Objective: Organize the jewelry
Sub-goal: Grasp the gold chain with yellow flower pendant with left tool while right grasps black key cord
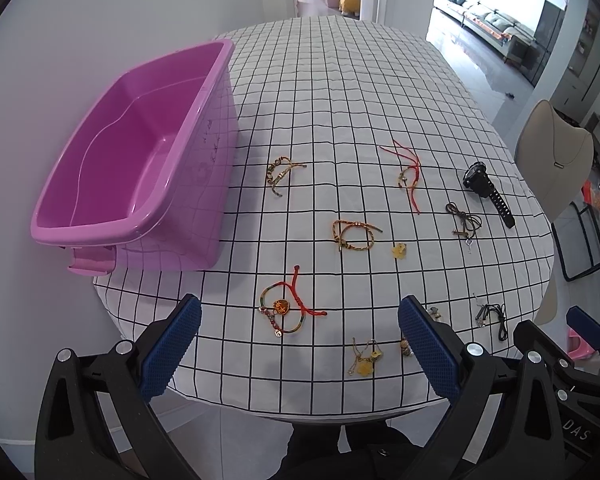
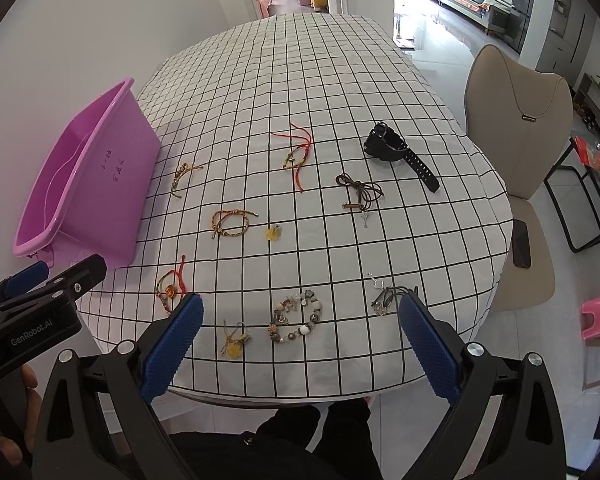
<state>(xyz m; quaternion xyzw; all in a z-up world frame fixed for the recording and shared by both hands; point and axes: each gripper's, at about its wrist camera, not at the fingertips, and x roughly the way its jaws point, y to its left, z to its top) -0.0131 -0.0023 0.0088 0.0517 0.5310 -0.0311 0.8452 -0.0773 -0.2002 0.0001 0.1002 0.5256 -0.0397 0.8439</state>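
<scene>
While both tongs, left tongs (image 1: 300, 344) and right tongs (image 2: 300, 344), hang released and empty above the worktop's (image 2: 340, 80) near edge, jewelry lies scattered, nothing yet binned. Nearest is the beaded bracelet (image 2: 296, 316); the next move likely calls for pinching one piece and carrying it left to the pink bin (image 1: 100, 216).

Checked-cloth table (image 2: 340, 80) bears pink bin (image 2: 100, 168), watch (image 2: 396, 150), perhaps ten bracelets.
</scene>
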